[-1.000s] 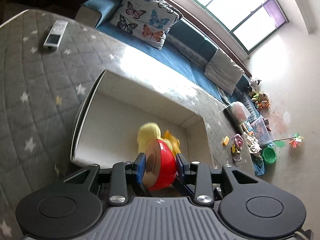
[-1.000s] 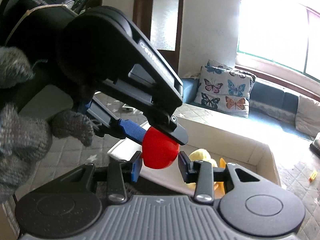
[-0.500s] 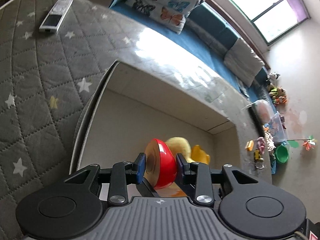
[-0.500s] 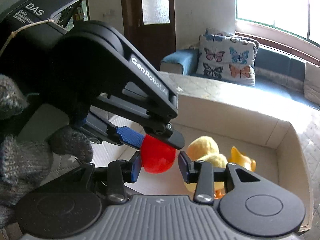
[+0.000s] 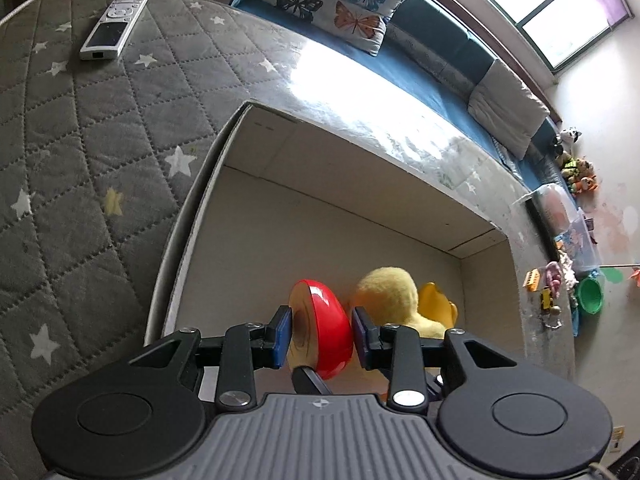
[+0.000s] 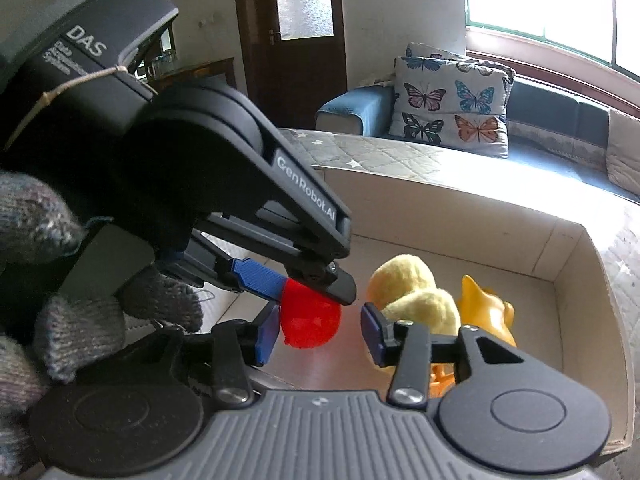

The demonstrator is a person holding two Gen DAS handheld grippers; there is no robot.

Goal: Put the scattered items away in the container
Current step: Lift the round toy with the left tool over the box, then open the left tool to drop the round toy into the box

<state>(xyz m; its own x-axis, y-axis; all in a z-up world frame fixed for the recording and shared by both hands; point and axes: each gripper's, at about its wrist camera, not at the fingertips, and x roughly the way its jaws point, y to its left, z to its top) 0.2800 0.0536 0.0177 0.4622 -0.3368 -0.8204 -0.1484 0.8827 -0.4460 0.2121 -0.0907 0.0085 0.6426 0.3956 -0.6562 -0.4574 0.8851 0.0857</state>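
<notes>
My left gripper [image 5: 321,318] is shut on a glossy red half-round toy [image 5: 326,332] with a tan flat face, held low inside an open cardboard box [image 5: 200,200]. A yellow plush duck [image 5: 388,296] and an orange plastic duck [image 5: 434,304] lie in the box just right of it. In the right wrist view the left gripper [image 6: 308,288] comes in from the left with the red toy [image 6: 308,320]. My right gripper [image 6: 320,334] stands open around the toy's lower part, gripping nothing. The plush duck [image 6: 404,284] and orange duck [image 6: 486,308] sit behind its right finger, within the box [image 6: 440,216].
The box rests on a grey quilted star-pattern cover [image 5: 80,160] with a white remote control [image 5: 114,26] at the far left. A blue sofa with butterfly cushions [image 5: 340,0] runs behind. Small toys and a green bowl [image 5: 590,294] lie on the floor. A gloved hand [image 6: 40,320] holds the left gripper.
The left gripper has gone down and forward into the box with the red toy in it. The right gripper has followed toward the box, still open.
</notes>
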